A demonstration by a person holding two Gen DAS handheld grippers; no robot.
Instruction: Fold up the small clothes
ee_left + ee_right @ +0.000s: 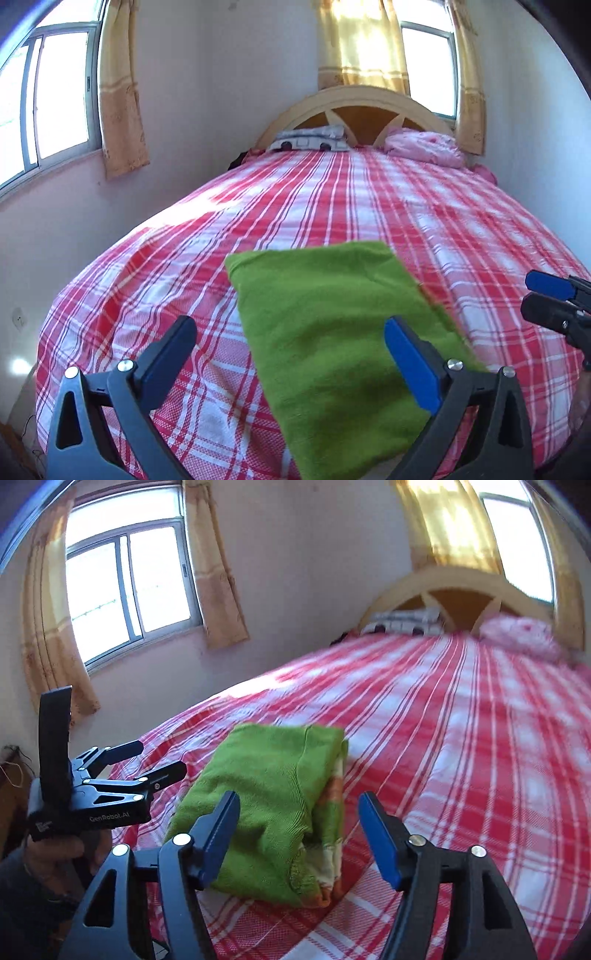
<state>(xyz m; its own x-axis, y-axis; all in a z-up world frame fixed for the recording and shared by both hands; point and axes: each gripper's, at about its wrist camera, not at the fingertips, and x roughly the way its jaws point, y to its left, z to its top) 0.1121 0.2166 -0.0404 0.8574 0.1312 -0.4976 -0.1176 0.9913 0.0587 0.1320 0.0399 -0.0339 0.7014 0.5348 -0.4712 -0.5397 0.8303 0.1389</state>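
From the left wrist view, the green garment lies folded into a neat rectangle on the red plaid bedspread, near the foot of the bed. It looks like soft fleece, light and limp, so I think it will sag if it is lifted by one corner; a hold on two corners of one edge seems safer. The left gripper hovers above it with its jaws spread wide and nothing between the pads. At the right border the right gripper comes in from the side.

From the right wrist view, the same garment shows its layered side, with a lighter orange and white fabric at the folded edge. The right gripper points slightly down at it, jaws released and empty. The left gripper is beside the cloth, held by a hand, also not touching it.
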